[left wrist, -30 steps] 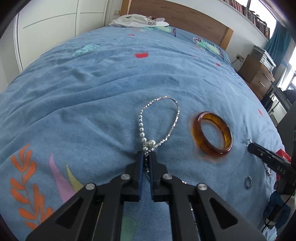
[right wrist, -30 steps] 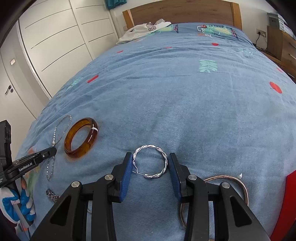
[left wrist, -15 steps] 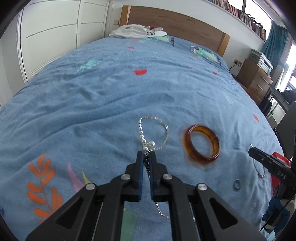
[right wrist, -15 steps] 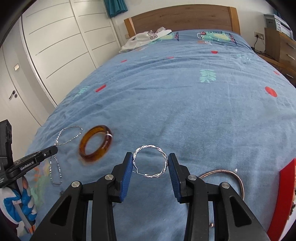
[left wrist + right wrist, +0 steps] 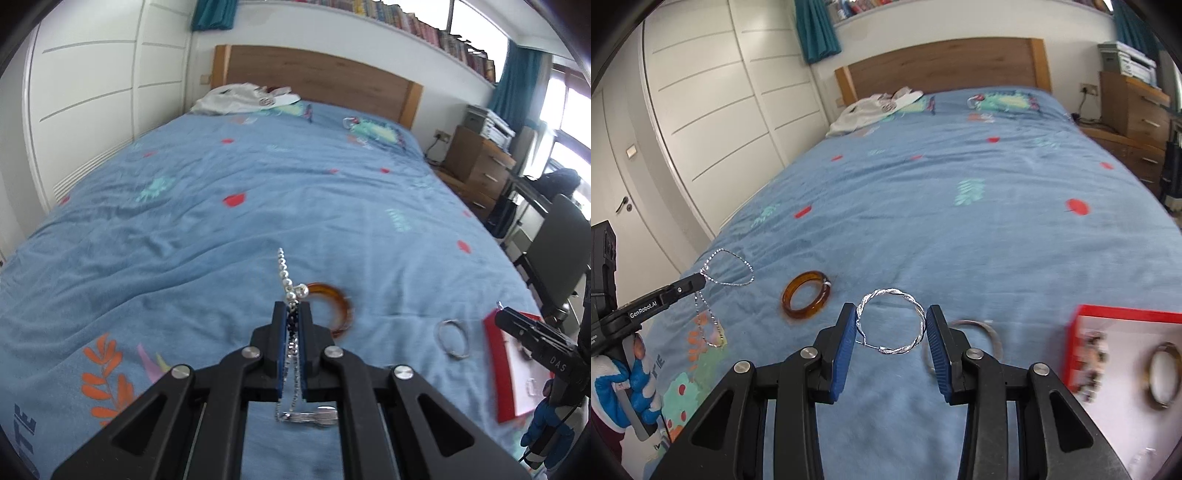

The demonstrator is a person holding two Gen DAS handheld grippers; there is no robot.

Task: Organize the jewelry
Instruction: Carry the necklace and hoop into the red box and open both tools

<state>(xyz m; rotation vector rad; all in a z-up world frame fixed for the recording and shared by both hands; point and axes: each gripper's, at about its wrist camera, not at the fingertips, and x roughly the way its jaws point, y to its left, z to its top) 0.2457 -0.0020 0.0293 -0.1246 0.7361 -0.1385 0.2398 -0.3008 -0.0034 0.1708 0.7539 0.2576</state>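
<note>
Left claw (image 5: 291, 314): pinched tight on the necklace (image 5: 289, 284); pearls stick up past the tips, and the thin silver chain runs back between the blue pads to hang in a loop below. From the right wrist view the same claw (image 5: 698, 282) holds the necklace (image 5: 727, 267) in the air, one loop out front and the rest dangling beneath.
Right claw (image 5: 891, 325): set moderately wide, clamping the twisted hoop (image 5: 891, 321) across its width; both pads touch the hoop's sides.
Left hand (image 5: 628, 384): gloved in blue and white, gripping the left handle.
Bangle (image 5: 806, 300): amber, lying flat on the bed, between the two claws and apart from both. In the left wrist view it (image 5: 338, 304) lies just beyond the claw tips, partly hidden by them.
Plain ring (image 5: 991, 334): thin metal, blurred, on the bed just past the right claw's right finger. The left wrist view shows it (image 5: 452, 341) lying beside the tray.
Tray (image 5: 1108, 314): red-rimmed with a pale floor, on the bed to the right; a dark bangle (image 5: 1161, 374) and some small blurred pieces lie inside.
Bed (image 5: 960, 221): blue cover with red spots and leaf prints.
Clothes (image 5: 875, 107): white heap at the far end, against the wooden headboard (image 5: 945, 62).
</note>
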